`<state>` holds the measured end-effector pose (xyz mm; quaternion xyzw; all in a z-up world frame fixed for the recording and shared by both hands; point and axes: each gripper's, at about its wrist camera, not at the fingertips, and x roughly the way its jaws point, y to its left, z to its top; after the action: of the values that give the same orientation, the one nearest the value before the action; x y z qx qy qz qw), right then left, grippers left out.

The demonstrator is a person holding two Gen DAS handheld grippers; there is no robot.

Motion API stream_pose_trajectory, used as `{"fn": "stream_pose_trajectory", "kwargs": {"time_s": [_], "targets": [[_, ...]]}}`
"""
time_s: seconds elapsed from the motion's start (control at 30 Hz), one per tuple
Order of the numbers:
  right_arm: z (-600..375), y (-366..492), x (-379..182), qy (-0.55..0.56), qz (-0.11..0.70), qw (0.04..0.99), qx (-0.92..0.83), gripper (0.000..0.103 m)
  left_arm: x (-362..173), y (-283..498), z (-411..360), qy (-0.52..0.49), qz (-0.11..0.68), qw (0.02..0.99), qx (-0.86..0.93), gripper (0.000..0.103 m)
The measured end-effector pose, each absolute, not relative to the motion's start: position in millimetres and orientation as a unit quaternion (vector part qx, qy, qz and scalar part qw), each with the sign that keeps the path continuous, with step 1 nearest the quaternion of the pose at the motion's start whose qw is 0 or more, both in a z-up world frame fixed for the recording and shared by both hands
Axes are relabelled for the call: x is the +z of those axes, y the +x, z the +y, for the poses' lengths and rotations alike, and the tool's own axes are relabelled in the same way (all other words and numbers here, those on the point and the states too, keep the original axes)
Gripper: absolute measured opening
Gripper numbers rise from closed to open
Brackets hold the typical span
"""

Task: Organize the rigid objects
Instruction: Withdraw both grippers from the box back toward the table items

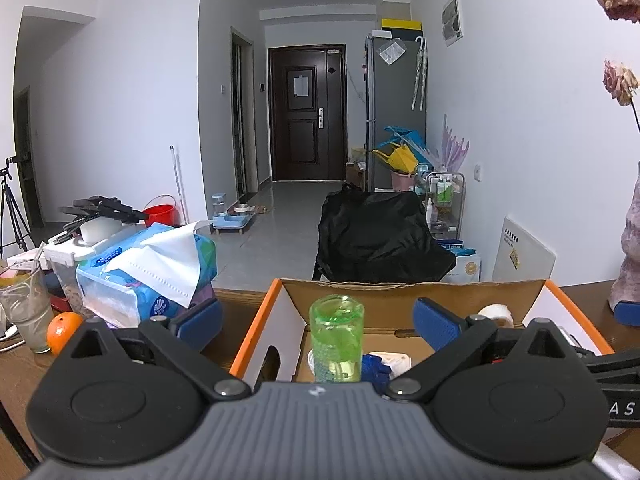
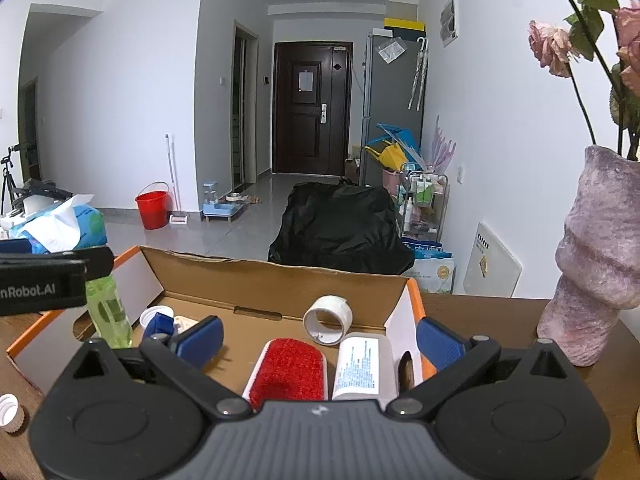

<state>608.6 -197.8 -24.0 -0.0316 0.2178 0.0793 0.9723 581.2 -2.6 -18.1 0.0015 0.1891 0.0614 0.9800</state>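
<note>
Here the green bottle [image 1: 338, 340] stands upright in the cardboard box [image 1: 400, 294], directly ahead of the left gripper [image 1: 318, 320] and centred between its two blue pads. Its long axis is vertical, crossing the line along which the jaws close. Both left jaws are spread wide and neither pad touches the bottle; nothing is held. The bottle mouth appears open, with no cap fitted.

The right gripper [image 2: 320, 338] is likewise released, its jaws apart with nothing between them. Directly ahead of it, in the right half of the box, lie a red-faced brush [image 2: 288, 368] and, just beside it to the right, a white tube [image 2: 358, 364], both with long axes running away from the jaws. A white tape roll [image 2: 327, 319] stands on edge beyond them.

Judgement: the left gripper is the nearer one to the bottle, which lies well to the left of the right jaws. A straight advance and closure would suit an upright grasp.

View differences: the right wrist view shows a white cap [image 2: 9, 412] lying on the table outside the box, left of the right jaws; the left view does not show it. The left wrist view alone confirms the bottle's centring between the left pads. The right view shows the left gripper's body overlapping the bottle top, so contact cannot be read there.
</note>
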Motion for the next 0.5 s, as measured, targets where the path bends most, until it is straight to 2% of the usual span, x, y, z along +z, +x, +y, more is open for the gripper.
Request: {"fn": "stream_pose_trajectory", "kwargs": {"time_s": [0.5], "targets": [[-217.6,571.3,-10.2,-0.012,0.190,0.979,0.075,0.103,-8.6,548.3,-3.1,-0.009,0.178,0.983,0.044,0.103]]}}
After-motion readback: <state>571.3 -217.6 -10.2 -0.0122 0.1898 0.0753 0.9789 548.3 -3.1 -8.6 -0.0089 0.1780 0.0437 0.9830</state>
